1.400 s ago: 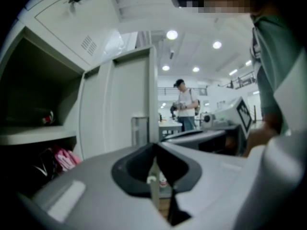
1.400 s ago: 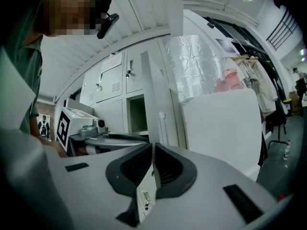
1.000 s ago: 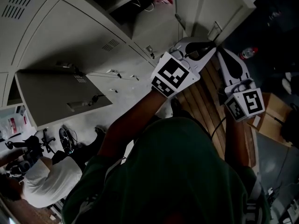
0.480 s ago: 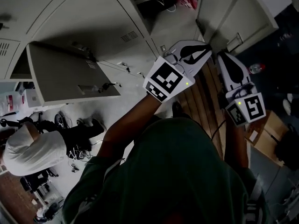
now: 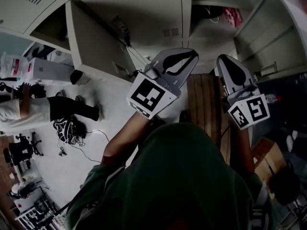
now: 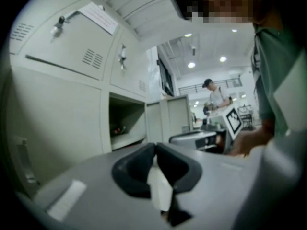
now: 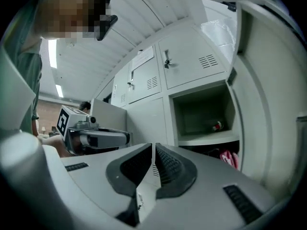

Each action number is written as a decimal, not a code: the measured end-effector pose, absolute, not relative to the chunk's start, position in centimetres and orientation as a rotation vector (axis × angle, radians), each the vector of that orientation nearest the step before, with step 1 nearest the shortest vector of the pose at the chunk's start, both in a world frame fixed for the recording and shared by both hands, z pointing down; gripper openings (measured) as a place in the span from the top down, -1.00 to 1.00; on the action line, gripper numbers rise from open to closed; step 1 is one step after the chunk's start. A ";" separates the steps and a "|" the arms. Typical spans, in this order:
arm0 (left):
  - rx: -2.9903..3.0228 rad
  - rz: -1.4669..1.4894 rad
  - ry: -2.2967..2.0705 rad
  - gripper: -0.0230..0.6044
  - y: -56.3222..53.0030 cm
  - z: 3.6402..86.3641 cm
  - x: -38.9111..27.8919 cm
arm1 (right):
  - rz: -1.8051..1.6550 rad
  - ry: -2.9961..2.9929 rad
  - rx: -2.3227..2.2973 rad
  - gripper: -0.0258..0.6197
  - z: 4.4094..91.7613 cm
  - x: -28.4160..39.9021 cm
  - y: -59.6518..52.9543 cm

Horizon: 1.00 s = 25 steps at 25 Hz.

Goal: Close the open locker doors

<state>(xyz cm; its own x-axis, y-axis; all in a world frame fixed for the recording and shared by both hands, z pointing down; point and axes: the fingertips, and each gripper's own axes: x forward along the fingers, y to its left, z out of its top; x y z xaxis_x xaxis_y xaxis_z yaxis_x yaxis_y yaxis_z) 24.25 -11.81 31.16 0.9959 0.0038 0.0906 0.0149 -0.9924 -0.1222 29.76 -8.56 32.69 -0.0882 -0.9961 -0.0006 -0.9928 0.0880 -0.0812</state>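
Lockers point(image 5: 144, 13): pale grey metal, in a row across the top of the head view.
Left open door point(image 5: 96, 47): swung far out from the lockers. It is up and to the left of the left gripper.
Right open door point(image 5: 268, 37): stands open at the top right, close to the right gripper. In the right gripper view it fills the right side point(image 7: 268, 104).
Open shelf point(image 7: 206, 111): straight ahead of the right gripper's jaws. A small red and white thing point(image 7: 218, 125) lies on it. A pink thing point(image 7: 230, 158) sits in the space below.
Left gripper point(image 5: 184, 61): its jaws are pressed together at the tips point(image 6: 156, 145) and hold nothing. It is up in the air near the lockers.
Right gripper point(image 5: 228, 66): its jaws are together too, with only a thin slit between them point(image 7: 153, 145), and nothing in it. It is just beside the left gripper.
Wooden bench point(image 5: 206, 109): below the two grippers.
Other person point(image 5: 48, 107): stands on the pale floor at the far left.
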 end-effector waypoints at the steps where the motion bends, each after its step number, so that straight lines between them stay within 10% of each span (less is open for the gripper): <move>1: -3.008 -0.118 0.021 0.86 -12.2 30.7 23.1 | -0.086 2.301 -2.060 0.85 32.6 28.9 -9.4; 25: -2.934 -0.141 0.842 0.86 -20.2 29.5 -5.8 | -0.077 2.652 -1.677 0.85 32.0 11.4 -24.9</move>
<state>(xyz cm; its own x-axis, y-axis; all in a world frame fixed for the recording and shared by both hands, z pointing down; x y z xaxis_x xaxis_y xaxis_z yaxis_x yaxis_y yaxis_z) -5.85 -20.15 29.53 0.8441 -0.5322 0.0647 -0.5244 -0.8447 -0.1074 11.40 -24.88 32.01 -0.4289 -0.9030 0.0241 -0.9029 0.4277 -0.0427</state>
